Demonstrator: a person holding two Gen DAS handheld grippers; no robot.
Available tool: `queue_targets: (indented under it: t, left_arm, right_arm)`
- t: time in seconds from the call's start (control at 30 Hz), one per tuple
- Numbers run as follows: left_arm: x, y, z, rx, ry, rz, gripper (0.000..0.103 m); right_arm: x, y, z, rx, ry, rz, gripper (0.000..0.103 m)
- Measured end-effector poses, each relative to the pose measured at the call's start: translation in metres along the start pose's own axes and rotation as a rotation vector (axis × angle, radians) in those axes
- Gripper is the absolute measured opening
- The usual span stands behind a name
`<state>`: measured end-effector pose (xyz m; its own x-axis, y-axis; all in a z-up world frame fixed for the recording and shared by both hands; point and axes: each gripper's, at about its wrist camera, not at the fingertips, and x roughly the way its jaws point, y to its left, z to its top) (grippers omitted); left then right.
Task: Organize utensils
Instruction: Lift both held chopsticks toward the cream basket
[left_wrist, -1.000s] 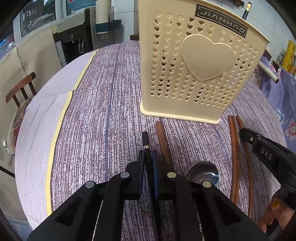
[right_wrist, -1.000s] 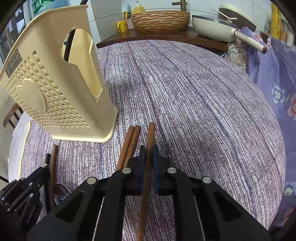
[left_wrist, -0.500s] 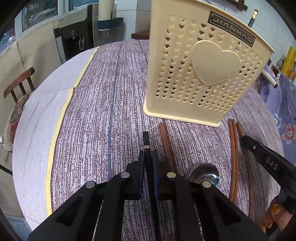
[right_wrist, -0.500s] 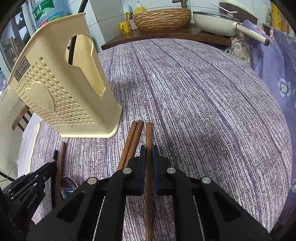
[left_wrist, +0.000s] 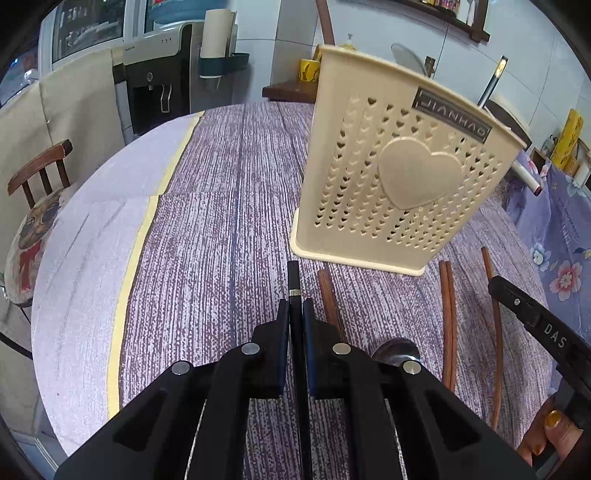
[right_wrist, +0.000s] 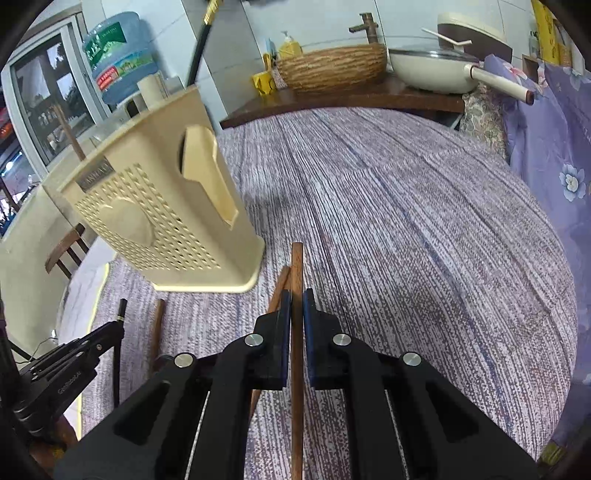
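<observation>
A cream perforated utensil holder (left_wrist: 402, 177) with a heart stands on the purple tablecloth; it also shows in the right wrist view (right_wrist: 162, 218). A black chopstick (left_wrist: 491, 83) and a brown one (left_wrist: 327, 22) stick out of it. My left gripper (left_wrist: 295, 310) is shut on a black chopstick (left_wrist: 293, 277), lifted above the cloth. My right gripper (right_wrist: 296, 299) is shut on a brown chopstick (right_wrist: 296, 266), raised off the table. On the cloth lie a brown chopstick (left_wrist: 328, 295), a pair of brown chopsticks (left_wrist: 447, 314) and a metal spoon (left_wrist: 397, 349).
A wooden chair (left_wrist: 40, 173) stands at the table's left edge. A shelf at the back holds a wicker basket (right_wrist: 332, 66) and a white pan (right_wrist: 436, 70). A purple floral cloth (right_wrist: 554, 155) hangs to the right.
Both grippers have risen and tilted up with their chopsticks; the holder looks farther and lower in both views. The right gripper's brown chopstick has left the pair lying on the cloth.
</observation>
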<state>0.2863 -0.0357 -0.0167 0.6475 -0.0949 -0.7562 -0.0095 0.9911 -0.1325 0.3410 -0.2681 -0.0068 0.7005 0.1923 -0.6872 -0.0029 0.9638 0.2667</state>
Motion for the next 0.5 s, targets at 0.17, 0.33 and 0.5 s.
queue_targets:
  t: [0.17, 0.33, 0.5]
  left_arm:
    - [-0.023, -0.001, 0.008, -0.001, -0.056, -0.028, 0.009]
    - [-0.049, -0.002, 0.017, -0.001, -0.121, -0.061, 0.008]
    - [-0.076, -0.003, 0.017, 0.007, -0.182, -0.095, 0.008]
  right_arm:
    - [-0.034, 0.005, 0.009, -0.018, -0.080, 0.063, 0.008]
    - [-0.071, 0.012, 0.018, -0.061, -0.155, 0.098, 0.008]
    - [-0.104, 0.016, 0.025, -0.075, -0.208, 0.158, 0.008]
